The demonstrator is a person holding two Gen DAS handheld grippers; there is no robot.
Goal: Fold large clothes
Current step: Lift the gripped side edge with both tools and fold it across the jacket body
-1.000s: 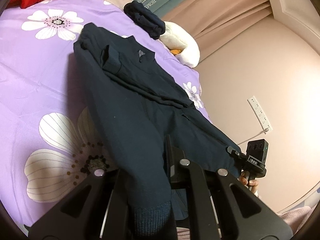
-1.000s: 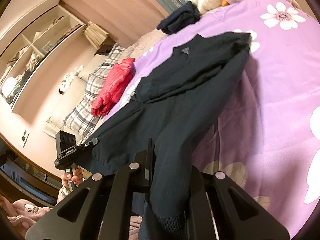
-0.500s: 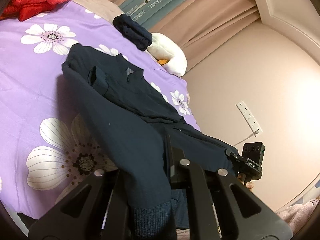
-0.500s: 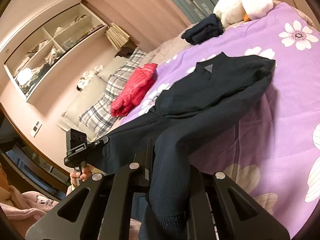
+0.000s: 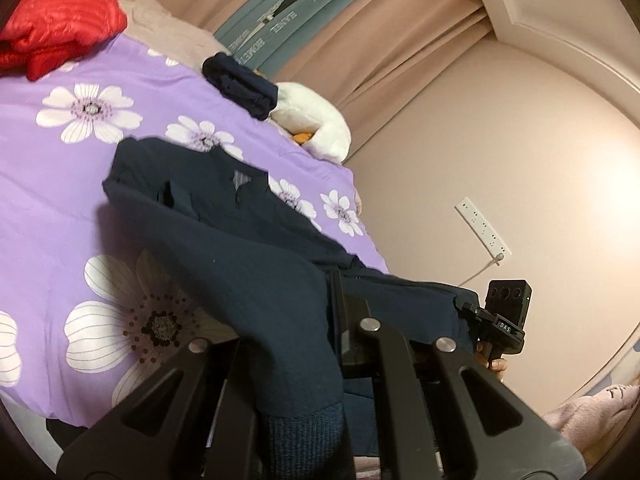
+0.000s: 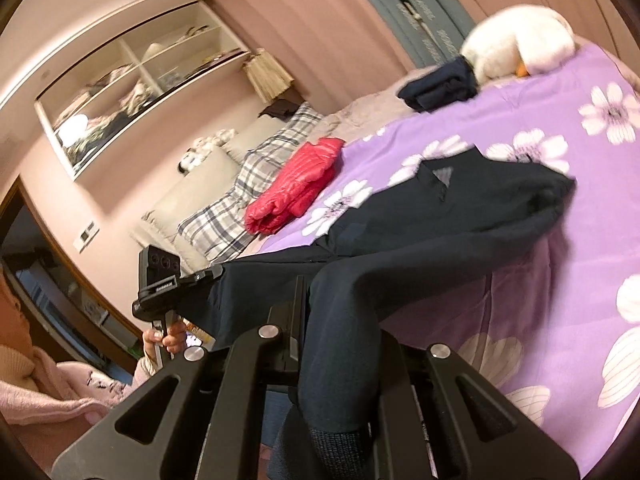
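I had the navy sweater [image 5: 224,240] lifted by its bottom edge, collar end lying on the purple bedspread [image 5: 60,208] toward 12 o'clock, hem end raised off the bed toward me. Left gripper [image 5: 336,360] was clamped on one hem corner — ribbed hem hung right between the fingers at 6 o'clock in the left wrist view. Right gripper [image 6: 304,360] was pinched on the other hem corner, cloth draped over it the same way. In each view the opposite gripper showed at the far hem corner, cloth stretched between.

Judgement: mid-fold, hem about to be carried toward the collar.

Risks as I saw them:
- Thick knit bunched in the fingers — a jerk forward could slip a corner out and the fold would collapse.
- Uneven travel of the two grippers would skew the hem line and land the fold crooked.
- One sleeve looked tucked across the chest; dragging the body could pull it loose.
- Folded dark clothes [image 5: 240,84] and white plush toy [image 5: 312,128] sat at about 1 o'clock beyond the collar, red jacket [image 5: 56,28] at 10 o'clock — overshooting could push the collar into them.
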